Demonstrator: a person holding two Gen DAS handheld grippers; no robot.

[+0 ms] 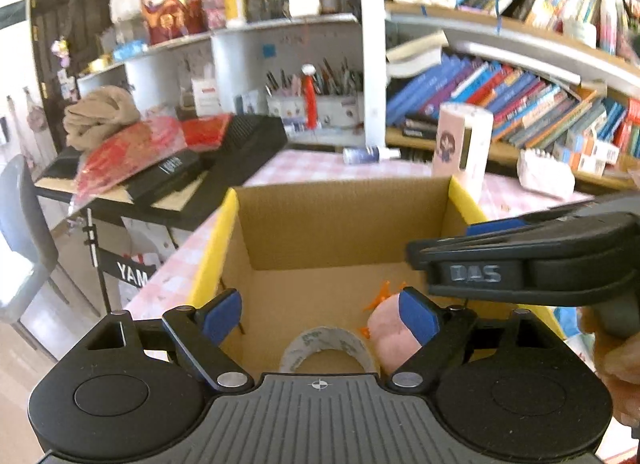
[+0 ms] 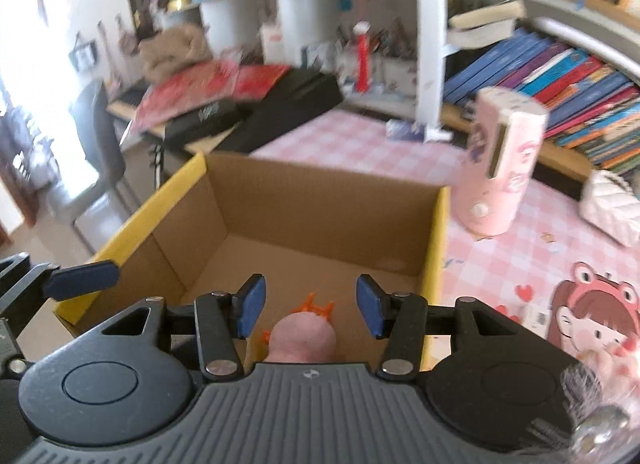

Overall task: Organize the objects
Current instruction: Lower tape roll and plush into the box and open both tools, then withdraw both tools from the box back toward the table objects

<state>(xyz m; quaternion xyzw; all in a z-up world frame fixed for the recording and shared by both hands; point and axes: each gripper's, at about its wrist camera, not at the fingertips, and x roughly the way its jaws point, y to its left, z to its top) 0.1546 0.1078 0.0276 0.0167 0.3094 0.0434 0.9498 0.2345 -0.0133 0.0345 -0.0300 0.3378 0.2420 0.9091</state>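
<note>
Left wrist view: left gripper (image 1: pixel 320 316) and right gripper (image 2: pixel 310 310) hover open and empty over the cardboard box (image 1: pixel 344 220), where tape roll (image 1: pixel 328 346) and pink plush toy (image 1: pixel 390 330) lie stowed at lower centre.

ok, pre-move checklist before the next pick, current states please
1. Left tongs empty: ok, pads apart, nothing between them.
2. Right tongs empty: ok, pads clear of the toy below.
3. Pink plush toy inside cardboard box: ok, on the floor.
4. Tape roll inside box: ok, beside the toy.
5. Spare room in box: ok, far half bare.
6. Next item, pink cylinder: cannot tell if it belongs; upright outside box.
</note>
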